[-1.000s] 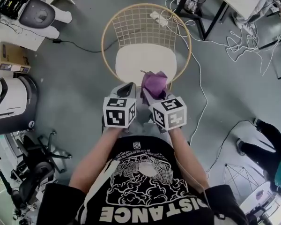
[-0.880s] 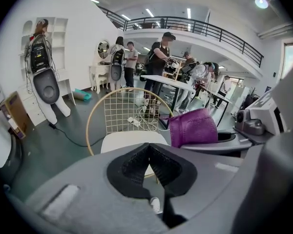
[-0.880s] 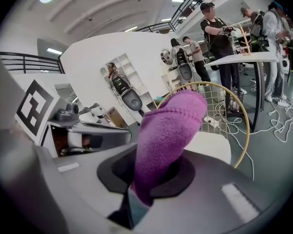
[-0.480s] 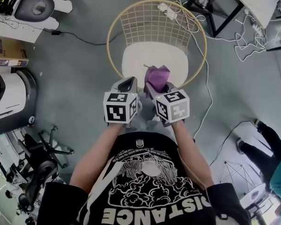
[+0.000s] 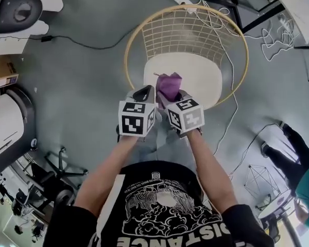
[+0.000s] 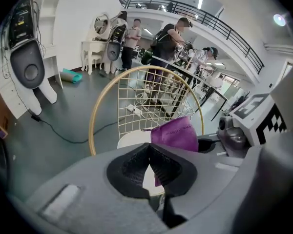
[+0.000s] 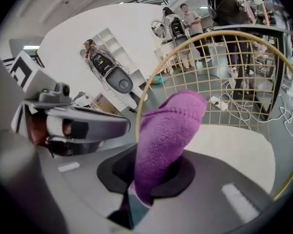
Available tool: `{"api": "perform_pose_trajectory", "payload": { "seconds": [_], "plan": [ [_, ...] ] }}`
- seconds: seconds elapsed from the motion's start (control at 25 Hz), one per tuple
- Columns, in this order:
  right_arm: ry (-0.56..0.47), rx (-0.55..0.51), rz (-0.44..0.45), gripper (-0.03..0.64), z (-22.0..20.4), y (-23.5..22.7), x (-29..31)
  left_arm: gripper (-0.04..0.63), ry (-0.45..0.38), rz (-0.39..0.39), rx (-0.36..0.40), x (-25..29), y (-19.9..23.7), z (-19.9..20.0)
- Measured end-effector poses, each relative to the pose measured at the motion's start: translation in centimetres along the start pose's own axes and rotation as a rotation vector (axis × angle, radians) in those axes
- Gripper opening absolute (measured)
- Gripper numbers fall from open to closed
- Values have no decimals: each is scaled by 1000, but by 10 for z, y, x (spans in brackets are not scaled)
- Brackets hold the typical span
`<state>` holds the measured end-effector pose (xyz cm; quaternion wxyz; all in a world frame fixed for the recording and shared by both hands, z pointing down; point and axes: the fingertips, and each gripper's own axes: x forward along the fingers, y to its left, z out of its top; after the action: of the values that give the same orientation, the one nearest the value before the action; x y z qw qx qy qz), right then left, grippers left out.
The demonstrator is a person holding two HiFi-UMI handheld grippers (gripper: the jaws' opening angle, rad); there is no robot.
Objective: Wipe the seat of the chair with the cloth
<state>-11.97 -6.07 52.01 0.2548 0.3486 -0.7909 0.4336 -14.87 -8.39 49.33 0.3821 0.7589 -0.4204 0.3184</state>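
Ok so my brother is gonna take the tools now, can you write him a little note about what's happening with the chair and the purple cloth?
Left tool: shut, holding nothing, right beside the other one.
Right tool: shut on the purple cloth, which sticks up out of it.
Chair seat: white, straight ahead. The cloth is held over its front edge; I can't tell if it touches.
Done: cloth is in the tool and at the chair.
Left: press the cloth onto the seat and wipe all over it.
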Motion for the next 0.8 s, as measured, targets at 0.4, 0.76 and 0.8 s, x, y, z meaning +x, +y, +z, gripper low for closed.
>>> {"api": "perform_pose_trajectory", "payload": {
  "seconds": [0.4, 0.76, 0.8],
  "plan": [
    [90, 65, 6, 58, 16, -19, 101, 0, 76, -45, -29, 45, 55, -9],
    [90, 69, 51, 58, 17, -16, 166, 2, 66, -22, -40, 47, 91, -10],
    [87, 78, 56, 58, 16, -21, 168, 1, 67, -12, -46, 49, 89, -12]
  ]
}}
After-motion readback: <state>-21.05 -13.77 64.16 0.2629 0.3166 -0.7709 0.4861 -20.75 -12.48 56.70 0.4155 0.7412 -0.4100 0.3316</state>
